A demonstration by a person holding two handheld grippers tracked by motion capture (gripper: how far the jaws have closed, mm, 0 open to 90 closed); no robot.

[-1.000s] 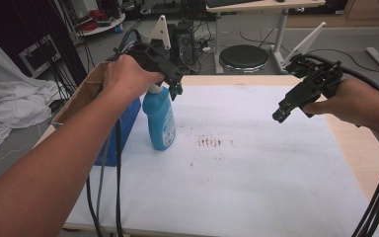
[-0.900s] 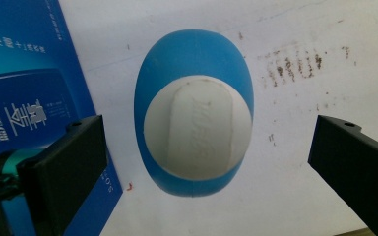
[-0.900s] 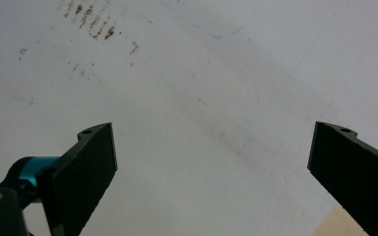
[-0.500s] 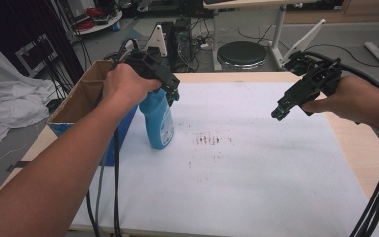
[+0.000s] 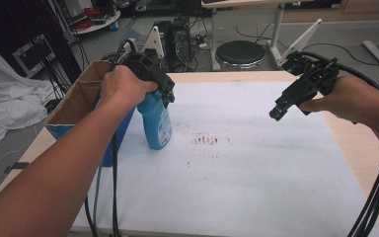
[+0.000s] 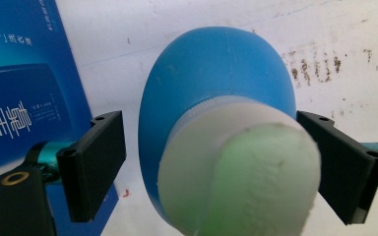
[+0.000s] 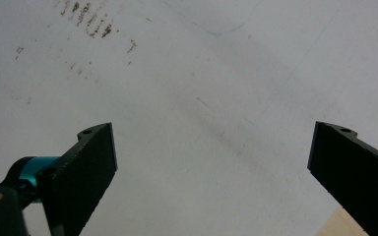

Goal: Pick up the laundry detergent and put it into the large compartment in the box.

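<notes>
While my left gripper [image 5: 167,94] has just been closing its jaws around the upright blue bottle [image 5: 156,123] beside the box [image 5: 79,106], a gap remains on one side. My right gripper [image 5: 279,111] hovers wide open; lifting remains.

Looks like a lab/workshop: desktop PC tower [image 5: 177,37] w/ loose cables on the floor, round black stool [image 5: 240,53] beyond the table's far edge, white-covered table [image 5: 256,177], cardboard box [image 5: 79,103] at its left edge.
</notes>
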